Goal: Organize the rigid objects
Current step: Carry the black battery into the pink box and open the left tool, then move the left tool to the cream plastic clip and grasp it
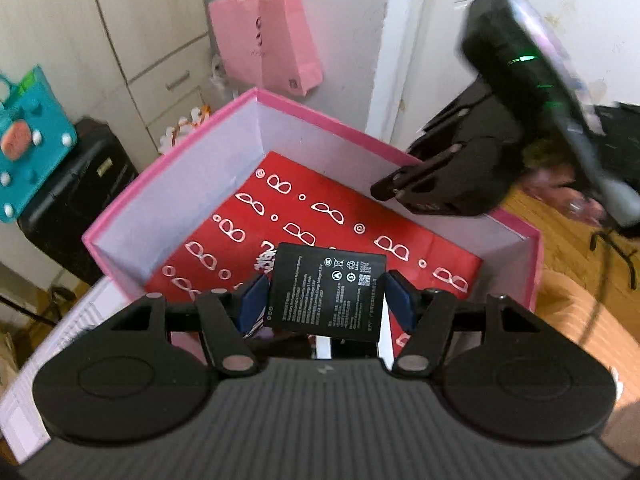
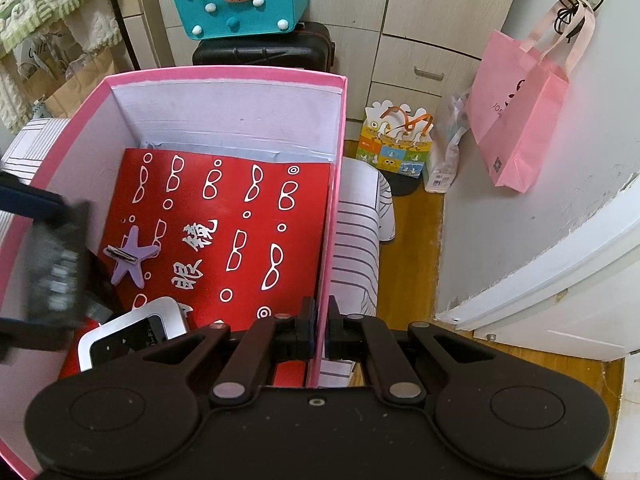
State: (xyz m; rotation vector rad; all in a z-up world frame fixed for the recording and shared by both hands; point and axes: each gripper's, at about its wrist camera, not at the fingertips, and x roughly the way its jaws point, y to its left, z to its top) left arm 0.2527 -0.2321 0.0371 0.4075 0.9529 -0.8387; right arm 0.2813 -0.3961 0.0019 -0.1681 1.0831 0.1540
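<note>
battery (image 1: pixel 326 294) pinched in left gripper (image 1: pixel 326 300) may slip; right gripper (image 2: pixel 319 334), clamped on pink box (image 2: pixel 224 73) wall, steadies it.

In my right wrist view the box (image 2: pixel 224 76) fills the centre and left; the sheet (image 2: pixel 240 208) lies on its floor, the star (image 2: pixel 130 262) on the sheet's left part, the tablet (image 2: pixel 132 330) at lower left.
</note>
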